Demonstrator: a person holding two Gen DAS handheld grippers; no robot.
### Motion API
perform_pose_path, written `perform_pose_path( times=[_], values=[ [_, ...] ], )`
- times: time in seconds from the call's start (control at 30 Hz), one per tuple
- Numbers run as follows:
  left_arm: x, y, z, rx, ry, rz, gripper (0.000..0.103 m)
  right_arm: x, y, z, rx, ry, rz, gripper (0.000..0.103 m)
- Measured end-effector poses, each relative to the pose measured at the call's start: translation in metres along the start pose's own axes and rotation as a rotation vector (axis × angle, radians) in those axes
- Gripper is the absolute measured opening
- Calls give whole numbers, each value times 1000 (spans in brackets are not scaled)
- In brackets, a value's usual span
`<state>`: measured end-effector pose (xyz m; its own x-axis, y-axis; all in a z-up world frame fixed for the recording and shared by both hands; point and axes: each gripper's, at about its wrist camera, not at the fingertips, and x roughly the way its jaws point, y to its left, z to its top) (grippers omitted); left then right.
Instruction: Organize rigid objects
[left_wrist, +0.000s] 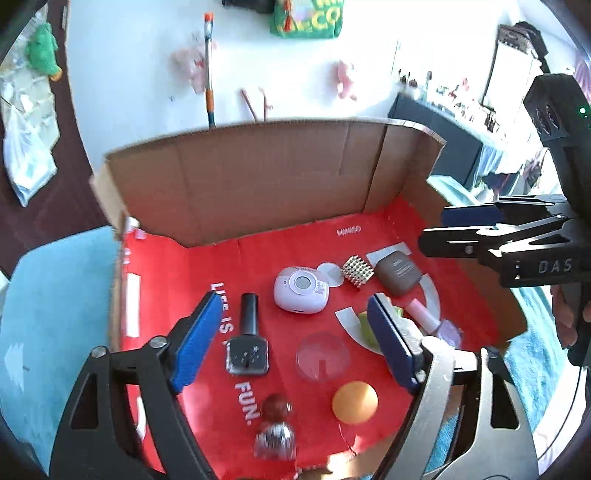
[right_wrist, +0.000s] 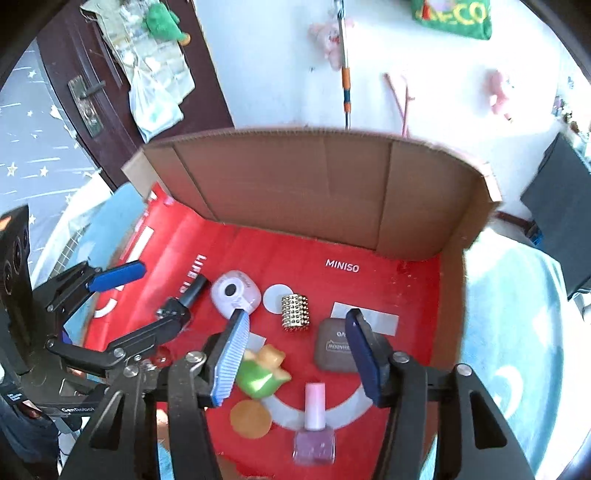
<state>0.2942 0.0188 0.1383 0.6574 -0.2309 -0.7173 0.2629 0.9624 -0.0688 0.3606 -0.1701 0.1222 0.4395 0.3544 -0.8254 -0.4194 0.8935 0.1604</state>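
Black polish bottle (left_wrist: 248, 341) lies flat on red box floor (left_wrist: 369, 236), cap toward cardboard back wall (left_wrist: 258, 177). Pink polish bottle (right_wrist: 314, 424) likewise. L gripper (left_wrist: 295, 343) & R gripper (right_wrist: 295, 354) both spread apart, holding nothing.

- My left gripper (left_wrist: 295, 332): black skeletal linkage with silver screws, blue ribbed pads (left_wrist: 195, 343).
- My right gripper (right_wrist: 295, 354): matching black frame, navy pads; its housing, seen from the left camera, carries white "DAS" lettering and a green light.

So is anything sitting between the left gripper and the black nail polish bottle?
Nothing visible. The left gripper is open above the red tray, and the black nail polish bottle lies uncovered just inside its left finger, apart from the clear dome.
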Motion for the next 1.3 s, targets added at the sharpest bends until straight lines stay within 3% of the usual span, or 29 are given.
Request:
perform_pose_path(
  times=[0.1, 0.2, 0.5, 0.7, 0.93, 1.03, 1.3],
  values=[
    [-25, -4, -9, 4, -68, 15, 86, -23, 6, -10, 0, -62, -11, 73],
    [-44, -9, -17, 0, -120, 37, 93, -47, 15, -24, -19, -130, -42, 80],
    [-93, -18, -49, -44, -303, 105, 99, -101, 34, -79, -13, -386, -119, 103],
    [-89, -24, -67, -33, -347, 124, 103, -103, 32, -109, 39, -453, -159, 103],
    [-58, -20, -81, -52, -311, 140, 103, -68, 37, -131, 15, -471, -241, 103],
    [-49, -16, -85, -43, -320, 174, 103, -51, 38, -135, 10, -475, -250, 103],
    [-29, -4, -89, -82, -306, 170, 103, -15, 36, -132, 38, -465, -245, 103]
  ],
)
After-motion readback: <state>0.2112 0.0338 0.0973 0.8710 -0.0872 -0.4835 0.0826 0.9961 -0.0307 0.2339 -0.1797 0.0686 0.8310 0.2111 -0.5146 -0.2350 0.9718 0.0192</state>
